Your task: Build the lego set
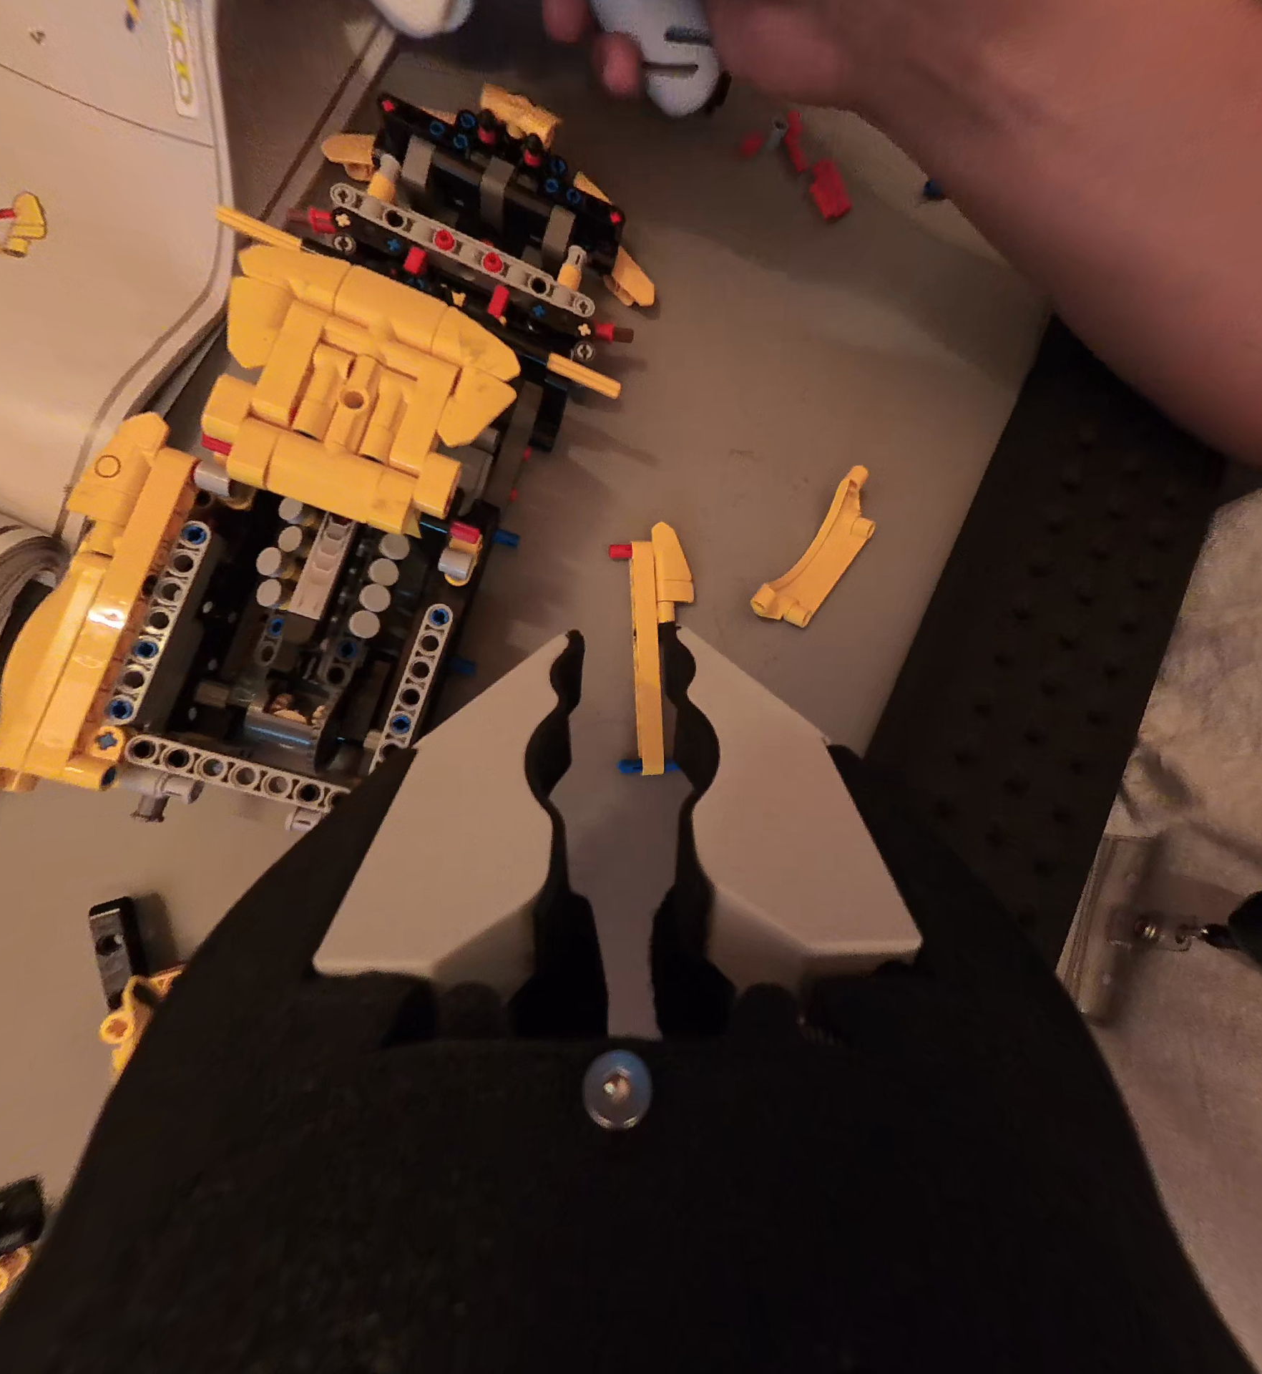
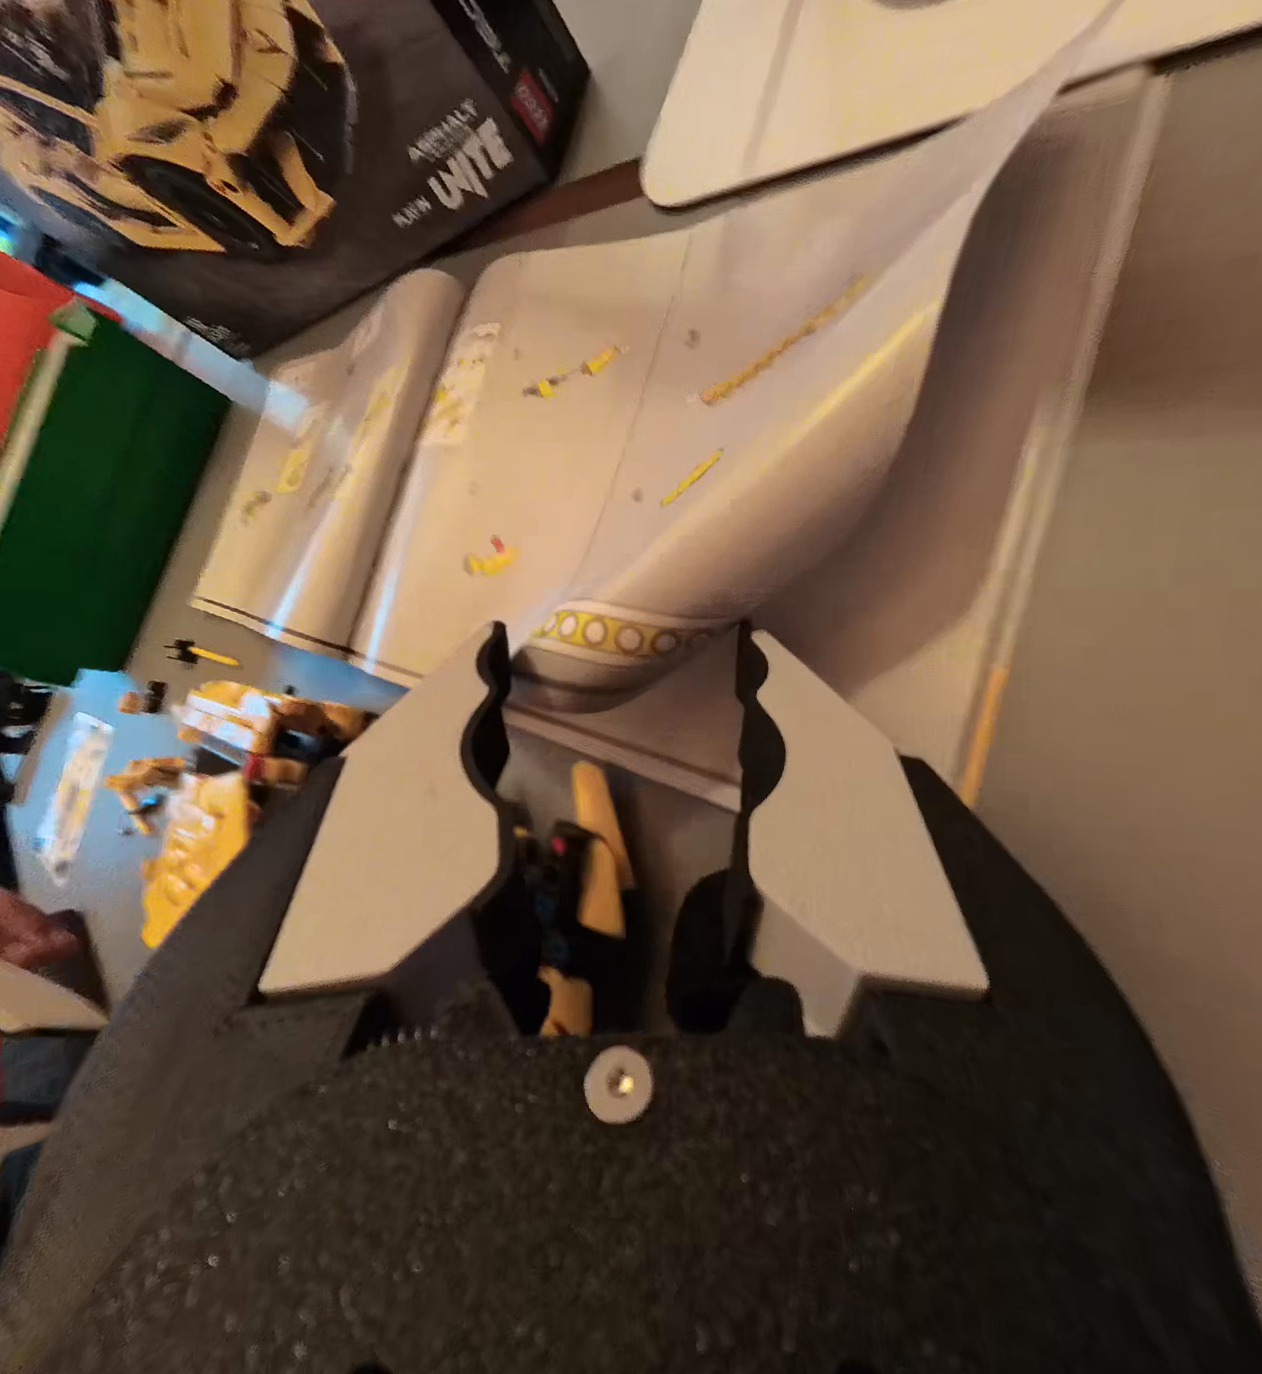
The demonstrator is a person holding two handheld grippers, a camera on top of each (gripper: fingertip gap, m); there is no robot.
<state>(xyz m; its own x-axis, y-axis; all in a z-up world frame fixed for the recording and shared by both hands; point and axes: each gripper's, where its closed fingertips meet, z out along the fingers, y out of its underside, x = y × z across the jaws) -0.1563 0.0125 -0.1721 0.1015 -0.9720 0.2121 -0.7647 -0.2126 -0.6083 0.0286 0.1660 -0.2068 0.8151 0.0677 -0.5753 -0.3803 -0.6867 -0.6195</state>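
here, at far left in the left wrist view, the open manual (image 1: 56, 312) lies on the counter (image 1: 799, 386), its pages touching the half-built yellow car (image 1: 301, 505). the car lies flat, engine bay open, its black and grey frame toward the top. right of it the left claw (image 1: 624, 673) is partly open, and a long yellow strip (image 1: 649, 662) with a red pin at its far end lies between the fingers, close against the right one; whether it is pinched i cannot tell. a curved yellow panel (image 1: 817, 554) lies just beside, apart. red pins (image 1: 810, 167) lie near the top, under a person's arm (image 1: 1104, 223).

in the blurred right wrist view, the set's box (image 2: 241, 119) stands at upper left, loose yellow parts (image 2: 197, 810) below it. the right claw (image 2: 617, 654) is wide open and holds nothing, hanging over the manual.
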